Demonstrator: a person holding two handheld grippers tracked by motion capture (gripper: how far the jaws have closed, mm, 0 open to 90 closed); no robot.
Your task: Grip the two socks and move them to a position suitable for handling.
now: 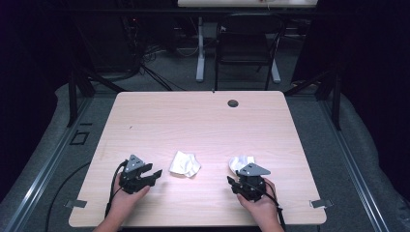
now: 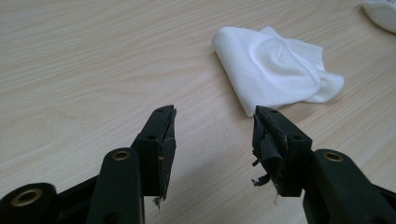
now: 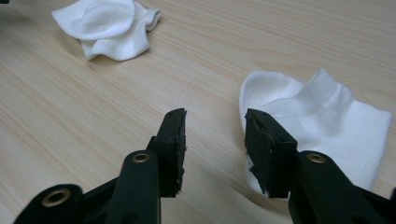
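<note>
Two white socks lie on the light wooden table point(image 1: 193, 121). One crumpled sock point(image 1: 184, 164) point(image 2: 273, 70) point(image 3: 109, 27) rests near the front middle. My left gripper point(image 1: 153, 175) point(image 2: 212, 126) stands open just left of it, jaws apart with nothing between them. A flatter sock point(image 1: 240, 163) point(image 3: 322, 123) with a ribbed cuff lies to the right. My right gripper point(image 1: 232, 182) point(image 3: 215, 128) is open right at its near edge, the right jaw over the sock's heel, the gap holding only bare table.
A dark cable grommet point(image 1: 233, 103) sits near the table's far edge. A black chair point(image 1: 244, 46) and a white table leg point(image 1: 200, 48) stand beyond. Cables point(image 1: 113, 193) trail from both grippers toward the front edge.
</note>
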